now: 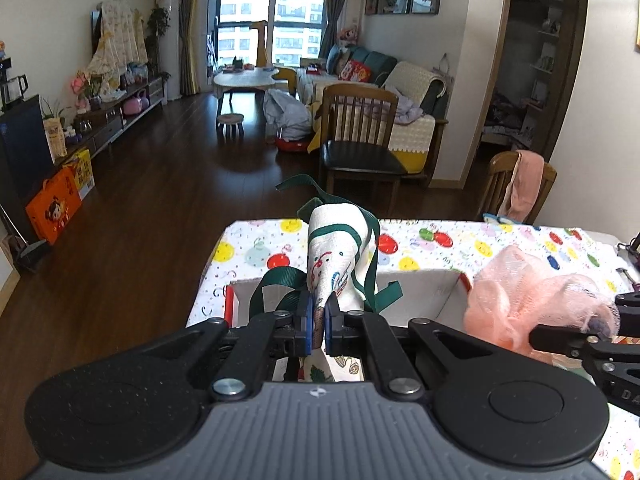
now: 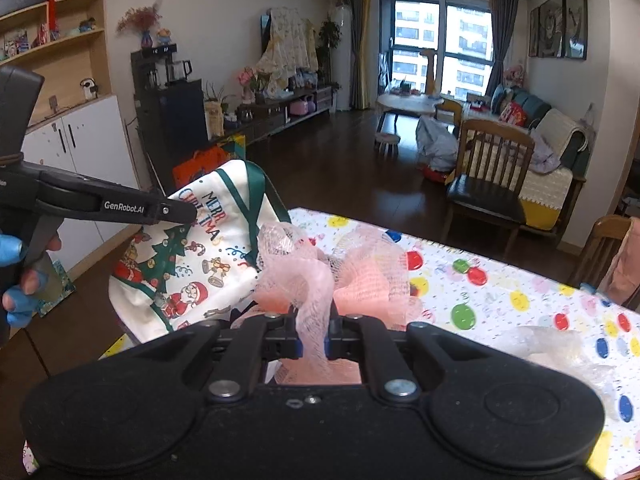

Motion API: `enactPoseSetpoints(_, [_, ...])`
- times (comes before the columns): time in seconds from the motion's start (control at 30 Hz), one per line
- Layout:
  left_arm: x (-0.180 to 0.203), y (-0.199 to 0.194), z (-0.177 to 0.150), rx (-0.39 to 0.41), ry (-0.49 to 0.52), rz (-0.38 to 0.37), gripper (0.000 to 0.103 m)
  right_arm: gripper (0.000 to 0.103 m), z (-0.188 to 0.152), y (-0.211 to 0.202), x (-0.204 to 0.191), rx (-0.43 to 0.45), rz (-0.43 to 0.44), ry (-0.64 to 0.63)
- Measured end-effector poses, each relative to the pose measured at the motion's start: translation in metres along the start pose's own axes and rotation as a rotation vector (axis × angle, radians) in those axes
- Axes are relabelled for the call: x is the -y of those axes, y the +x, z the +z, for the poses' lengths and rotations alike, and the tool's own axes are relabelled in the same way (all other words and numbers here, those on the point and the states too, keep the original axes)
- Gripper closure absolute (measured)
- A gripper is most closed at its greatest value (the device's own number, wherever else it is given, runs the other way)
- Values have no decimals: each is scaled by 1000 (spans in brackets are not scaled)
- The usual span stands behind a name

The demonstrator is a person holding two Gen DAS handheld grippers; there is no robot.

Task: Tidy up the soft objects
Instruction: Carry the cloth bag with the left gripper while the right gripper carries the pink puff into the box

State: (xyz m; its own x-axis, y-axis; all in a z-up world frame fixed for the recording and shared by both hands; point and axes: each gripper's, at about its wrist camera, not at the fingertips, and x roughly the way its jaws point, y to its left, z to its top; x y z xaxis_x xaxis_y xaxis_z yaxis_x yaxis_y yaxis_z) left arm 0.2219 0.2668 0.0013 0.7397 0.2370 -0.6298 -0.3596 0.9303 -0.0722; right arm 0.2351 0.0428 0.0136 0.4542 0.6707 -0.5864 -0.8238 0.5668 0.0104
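My left gripper [image 1: 319, 320] is shut on a white Christmas-print cloth bag [image 1: 338, 256] with green straps, which stands up from the blue pads above an open cardboard box [image 1: 420, 288]. In the right wrist view the same bag [image 2: 192, 264] hangs at the left, pinched by the left gripper [image 2: 188, 214], which a gloved hand [image 2: 16, 280] holds. My right gripper [image 2: 314, 336] is shut on a pink mesh bath sponge [image 2: 320, 276], which bunches up in front of the pads. In the left wrist view that sponge [image 1: 520, 292] sits at the right in the right gripper's black fingers [image 1: 560, 334].
The table [image 2: 500, 292] has a white cloth with coloured dots. Clear crumpled plastic [image 2: 560, 344] lies on it at the right. Wooden chairs [image 1: 360, 136] stand beyond the table's far edge, one with a pink towel [image 1: 524, 184]. Dark wood floor stretches left.
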Motion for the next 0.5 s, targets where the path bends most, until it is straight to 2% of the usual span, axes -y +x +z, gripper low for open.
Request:
enactPoseSetpoints(0.27, [-7, 33, -20, -62, -17, -35, 97, 96, -4, 45, -13, -86, -19, 8])
enactPoseSetpoints(0.5, [-1, 50, -38, -90, 3, -57, 97, 96, -11, 68, -23, -138, -36, -3])
